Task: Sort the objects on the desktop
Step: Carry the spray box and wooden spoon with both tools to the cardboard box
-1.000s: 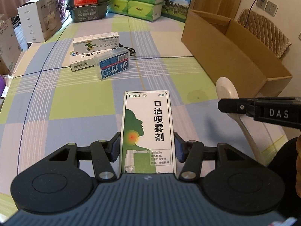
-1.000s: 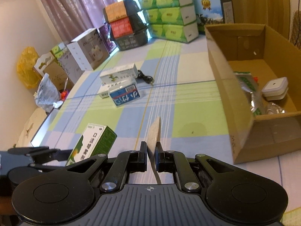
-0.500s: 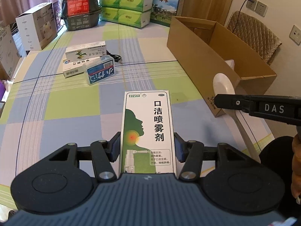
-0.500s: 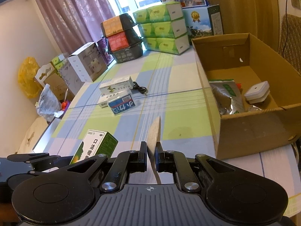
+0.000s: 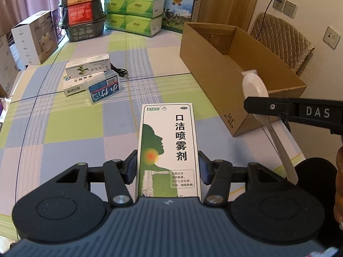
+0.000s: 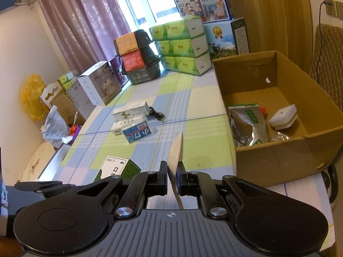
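A: What are you holding in your left gripper [image 5: 167, 168]?

B: I am holding a white and green spray box [image 5: 168, 150]. My left jaws are pressing on its two long sides, and the box is pointing forward, lifted above the bench [image 5: 70, 126]. In the right wrist view the same box [image 6: 116, 168] is showing low on the left.

A: And the right gripper [image 6: 172, 181]?

B: Its jaws are clamping a white spoon [image 6: 176, 154] by the handle. The spoon is standing on edge between them, with the bowl forward. From the left wrist view I am seeing the spoon [image 5: 255, 88] from the side, bowl up, in front of the near corner of the cardboard box [image 5: 216, 79].

A: Where is that cardboard box sitting?

B: It is sitting open on the right side of the bench, near the edge. Inside, a silver and green pouch [image 6: 249, 124] is lying at the near left, and a small white square container [image 6: 283, 116] is lying to the right of it. Something red is showing behind the pouch, but I cannot tell what it is.

A: What is lying on the bench?

B: Far ahead, in the middle, a blue and white plastic case [image 5: 104, 88] is lying in front of two white medicine boxes [image 5: 88, 69]; the case is touching the nearer one. A black cable [image 5: 120, 72] is lying just beside them on the right. At the far end, green tissue packs [image 5: 135, 6] are standing in a pile.
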The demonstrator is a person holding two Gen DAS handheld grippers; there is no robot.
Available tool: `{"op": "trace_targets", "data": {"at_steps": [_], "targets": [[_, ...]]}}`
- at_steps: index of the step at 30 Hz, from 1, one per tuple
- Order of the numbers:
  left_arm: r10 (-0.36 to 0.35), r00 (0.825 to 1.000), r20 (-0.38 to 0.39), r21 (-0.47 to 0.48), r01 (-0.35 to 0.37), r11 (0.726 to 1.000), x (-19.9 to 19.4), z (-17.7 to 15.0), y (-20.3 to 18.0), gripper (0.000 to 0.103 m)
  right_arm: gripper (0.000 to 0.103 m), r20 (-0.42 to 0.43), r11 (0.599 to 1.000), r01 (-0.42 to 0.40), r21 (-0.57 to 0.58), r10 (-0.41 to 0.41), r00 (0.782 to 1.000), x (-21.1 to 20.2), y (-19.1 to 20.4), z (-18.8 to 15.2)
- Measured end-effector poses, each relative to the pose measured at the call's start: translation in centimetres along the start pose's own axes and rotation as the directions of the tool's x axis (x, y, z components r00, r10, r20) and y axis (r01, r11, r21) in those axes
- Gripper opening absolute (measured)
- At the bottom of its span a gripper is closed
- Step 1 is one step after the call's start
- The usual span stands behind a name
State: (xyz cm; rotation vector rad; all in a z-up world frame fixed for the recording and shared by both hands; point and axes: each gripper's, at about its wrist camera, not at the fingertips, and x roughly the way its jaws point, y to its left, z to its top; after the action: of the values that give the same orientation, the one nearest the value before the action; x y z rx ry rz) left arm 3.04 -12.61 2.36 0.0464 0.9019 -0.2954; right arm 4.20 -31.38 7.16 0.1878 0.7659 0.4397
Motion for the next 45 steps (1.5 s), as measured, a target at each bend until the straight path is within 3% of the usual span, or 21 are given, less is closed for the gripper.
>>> {"op": "trace_targets", "data": {"at_steps": [18, 30, 45], "targets": [[-0.069, 0.997, 0.035, 0.009, 0.069, 0.998, -0.6, 2.6, -2.8, 0.05, 0.005, 0.072, 0.998, 0.056, 0.004, -0.056, 0.996, -3.6, -3.0, 2.6], [-0.127, 0.99, 0.054, 0.04, 0.125, 0.991, -0.2, 5.3, -6.5, 0.05, 0.005, 0.093, 0.989, 0.147, 0.026, -0.149, 0.985, -5.6, -7.9, 4.3], [-0.198, 0.979, 0.051, 0.073, 0.194, 0.978, 1.6, 8.6, -11.5, 0.05, 0.005, 0.095, 0.981, 0.189, 0.031, -0.191, 0.977, -5.9, -12.6, 6.7]]}}
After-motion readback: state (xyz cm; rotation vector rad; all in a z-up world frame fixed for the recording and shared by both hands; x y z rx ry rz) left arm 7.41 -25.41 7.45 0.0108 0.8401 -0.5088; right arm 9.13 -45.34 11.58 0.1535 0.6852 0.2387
